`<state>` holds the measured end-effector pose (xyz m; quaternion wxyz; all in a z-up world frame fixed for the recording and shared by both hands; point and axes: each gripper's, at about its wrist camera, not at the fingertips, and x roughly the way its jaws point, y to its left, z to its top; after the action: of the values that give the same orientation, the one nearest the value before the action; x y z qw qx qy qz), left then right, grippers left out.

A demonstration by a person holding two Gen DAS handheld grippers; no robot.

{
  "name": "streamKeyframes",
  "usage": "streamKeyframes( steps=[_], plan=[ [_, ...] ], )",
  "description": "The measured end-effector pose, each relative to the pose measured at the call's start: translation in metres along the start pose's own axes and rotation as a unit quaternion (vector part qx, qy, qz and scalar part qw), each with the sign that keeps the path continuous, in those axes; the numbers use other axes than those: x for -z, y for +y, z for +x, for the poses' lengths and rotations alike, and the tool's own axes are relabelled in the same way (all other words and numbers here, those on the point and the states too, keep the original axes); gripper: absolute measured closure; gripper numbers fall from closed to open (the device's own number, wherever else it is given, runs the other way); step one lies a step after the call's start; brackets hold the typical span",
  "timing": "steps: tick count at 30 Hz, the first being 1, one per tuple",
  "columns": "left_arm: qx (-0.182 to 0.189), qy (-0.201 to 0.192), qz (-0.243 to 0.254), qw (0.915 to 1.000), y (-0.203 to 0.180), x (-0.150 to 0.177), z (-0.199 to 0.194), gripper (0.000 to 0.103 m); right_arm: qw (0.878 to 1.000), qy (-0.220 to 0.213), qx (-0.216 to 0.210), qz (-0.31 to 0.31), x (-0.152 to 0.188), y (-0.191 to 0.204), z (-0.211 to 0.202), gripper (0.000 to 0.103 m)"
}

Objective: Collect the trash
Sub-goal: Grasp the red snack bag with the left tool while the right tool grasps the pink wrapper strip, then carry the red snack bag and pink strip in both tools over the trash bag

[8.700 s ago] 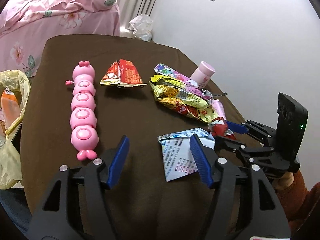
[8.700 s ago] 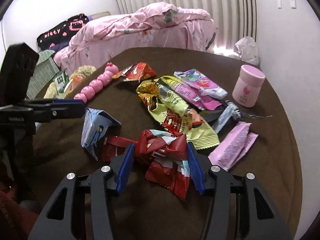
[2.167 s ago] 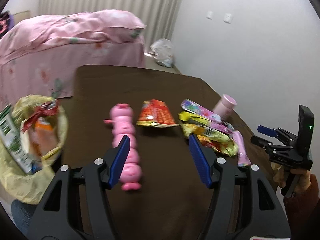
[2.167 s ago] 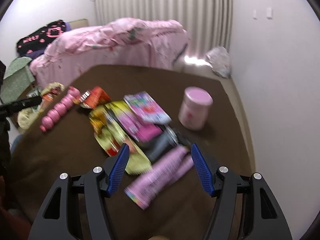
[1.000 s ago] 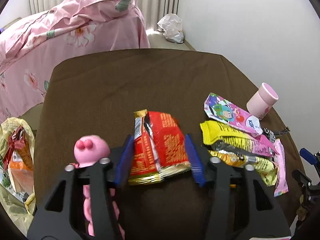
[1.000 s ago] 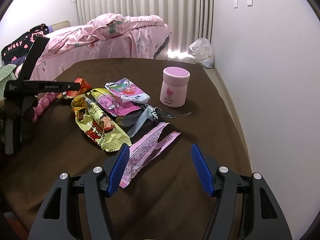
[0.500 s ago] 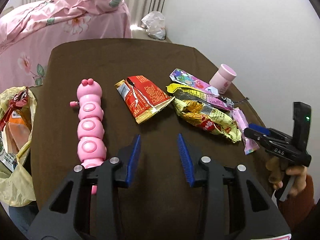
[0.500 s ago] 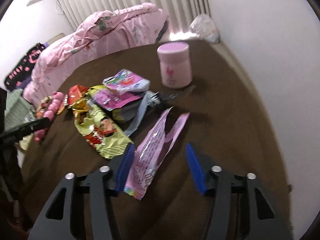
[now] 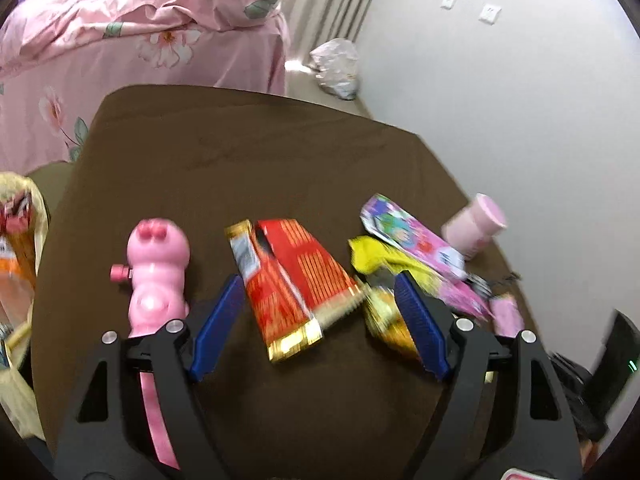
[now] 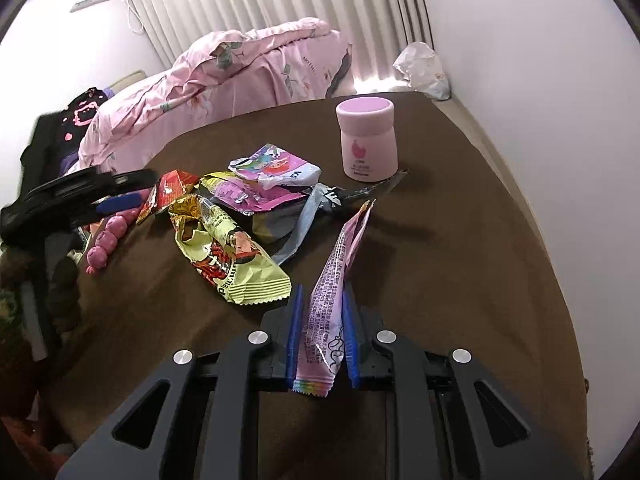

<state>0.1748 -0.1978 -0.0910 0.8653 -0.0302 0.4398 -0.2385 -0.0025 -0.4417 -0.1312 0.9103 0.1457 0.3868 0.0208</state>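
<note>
My right gripper (image 10: 320, 300) is shut on a long pink wrapper (image 10: 334, 280) that stands on edge between its blue pads, lifted at its near end. My left gripper (image 9: 316, 292) is open, its fingers on either side of a red and gold wrapper (image 9: 292, 284) lying flat on the brown table (image 9: 240, 160). A yellow wrapper (image 10: 232, 256), a purple cartoon wrapper (image 10: 276, 168) and a grey wrapper (image 10: 304, 216) lie in a pile mid-table. The left gripper also shows in the right wrist view (image 10: 120, 200).
A pink caterpillar toy (image 9: 158, 280) lies left of the red wrapper. A pink jar (image 10: 366, 140) stands at the back right of the pile. A yellow trash bag (image 9: 16, 280) with wrappers hangs off the table's left edge. A pink bed (image 9: 140, 40) stands behind.
My right gripper has closed on the pink wrapper and tipped it up on edge. My left gripper has opened wider and moved forward, now astride the red wrapper.
</note>
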Motion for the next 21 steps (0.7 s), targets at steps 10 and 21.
streamKeyframes(
  steps=[10, 21],
  plan=[
    [-0.109, 0.029, 0.002, 0.9936, 0.001, -0.004, 0.029, 0.055, 1.000, -0.007, 0.006, -0.027, 0.006, 0.007, -0.003, 0.085],
    [-0.015, -0.032, -0.031, 0.9989, 0.022, 0.032, -0.061, 0.082, 0.998, -0.048, -0.001, -0.042, -0.009, 0.025, -0.029, 0.085]
  ],
)
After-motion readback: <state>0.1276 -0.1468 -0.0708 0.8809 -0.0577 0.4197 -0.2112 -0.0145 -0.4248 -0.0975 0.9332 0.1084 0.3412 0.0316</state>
